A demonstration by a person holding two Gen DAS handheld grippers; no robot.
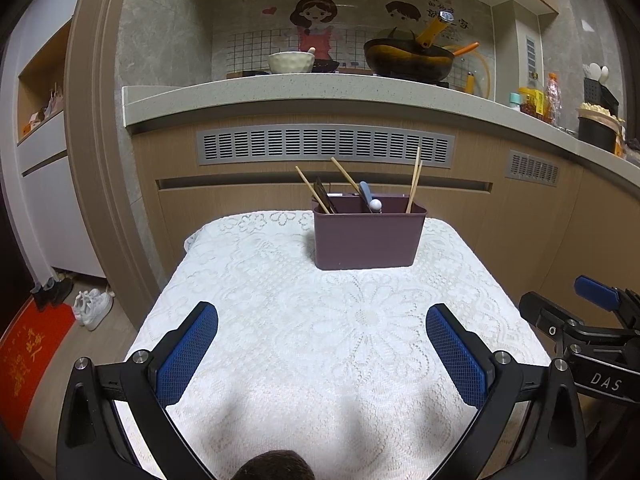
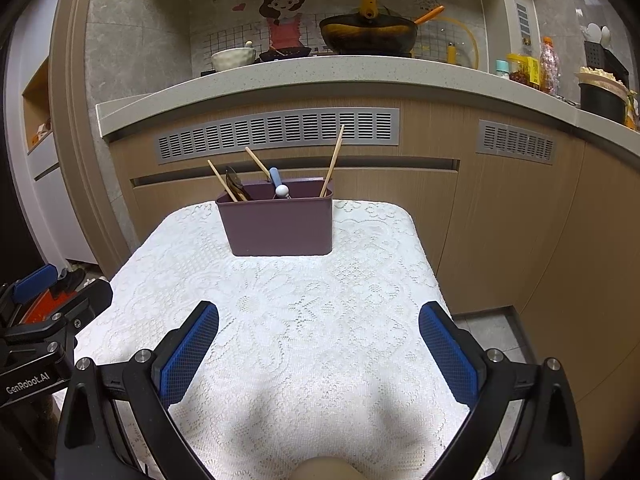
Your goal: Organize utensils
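A purple utensil holder (image 1: 369, 238) stands at the far side of a small table with a white lace cloth (image 1: 320, 320); it also shows in the right wrist view (image 2: 280, 226). Wooden chopsticks (image 1: 414, 182) (image 2: 333, 162), a dark spoon (image 1: 323, 196) (image 2: 235, 184) and a blue-handled utensil with a white ball end (image 1: 368, 196) (image 2: 277, 182) stick out of it. My left gripper (image 1: 322, 320) is open and empty above the near part of the cloth. My right gripper (image 2: 319, 318) is open and empty beside it, also well short of the holder.
A kitchen counter (image 1: 320, 94) with a wok (image 1: 408, 58), a bowl (image 1: 290, 62) and bottles (image 1: 536, 100) runs behind the table. Wooden cabinets stand right behind the holder. White shoes (image 1: 94, 306) and a red mat (image 1: 28, 356) lie on the floor at left.
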